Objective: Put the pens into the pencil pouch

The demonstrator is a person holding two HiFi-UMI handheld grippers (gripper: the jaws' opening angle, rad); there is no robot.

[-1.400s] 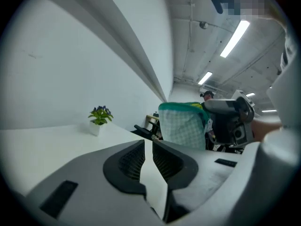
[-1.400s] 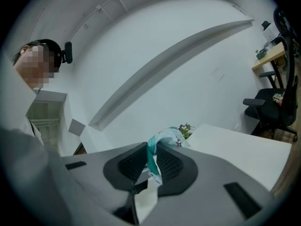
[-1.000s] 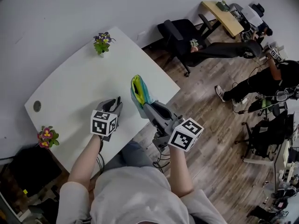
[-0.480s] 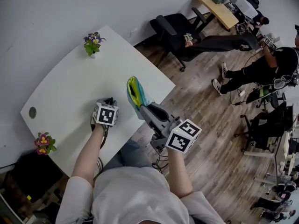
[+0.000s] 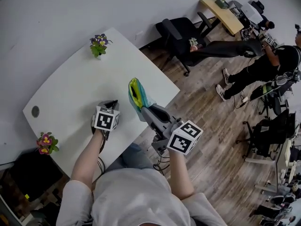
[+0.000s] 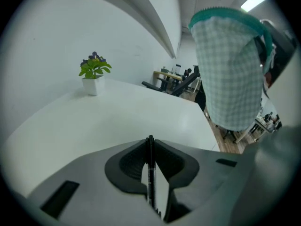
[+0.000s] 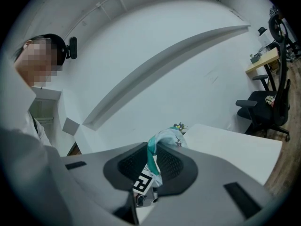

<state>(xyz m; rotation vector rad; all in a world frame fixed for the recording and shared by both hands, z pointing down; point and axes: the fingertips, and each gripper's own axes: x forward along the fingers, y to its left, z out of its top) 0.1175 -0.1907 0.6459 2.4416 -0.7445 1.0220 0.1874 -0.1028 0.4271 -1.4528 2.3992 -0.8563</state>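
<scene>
A black pen (image 6: 150, 171) stands between the pads of my left gripper (image 6: 150, 147), whose jaws have just been closing and now pinch it. In the head view the left gripper (image 5: 109, 105) points steeply down at the white table (image 5: 70, 88). My right gripper (image 5: 145, 110) is shut on the teal rim of the pencil pouch (image 5: 136, 94), a checked green-white pouch with a yellow lining. It holds the pouch up above the table's near right edge, mouth upward. The pouch (image 6: 230, 69) hangs to the right of the left gripper. In the right gripper view the rim (image 7: 151, 160) runs between the pads.
A potted plant with purple flowers (image 5: 99, 44) stands at the table's far corner, and another with pink and yellow flowers (image 5: 45, 141) at the near left corner. A cable hole (image 5: 35, 111) is on the left. A black office chair (image 5: 178, 36) and seated people (image 5: 277, 65) are beyond the table.
The left gripper has tipped further down toward the table and its jaws have closed on the pen. The right gripper keeps the pouch in the same place.
</scene>
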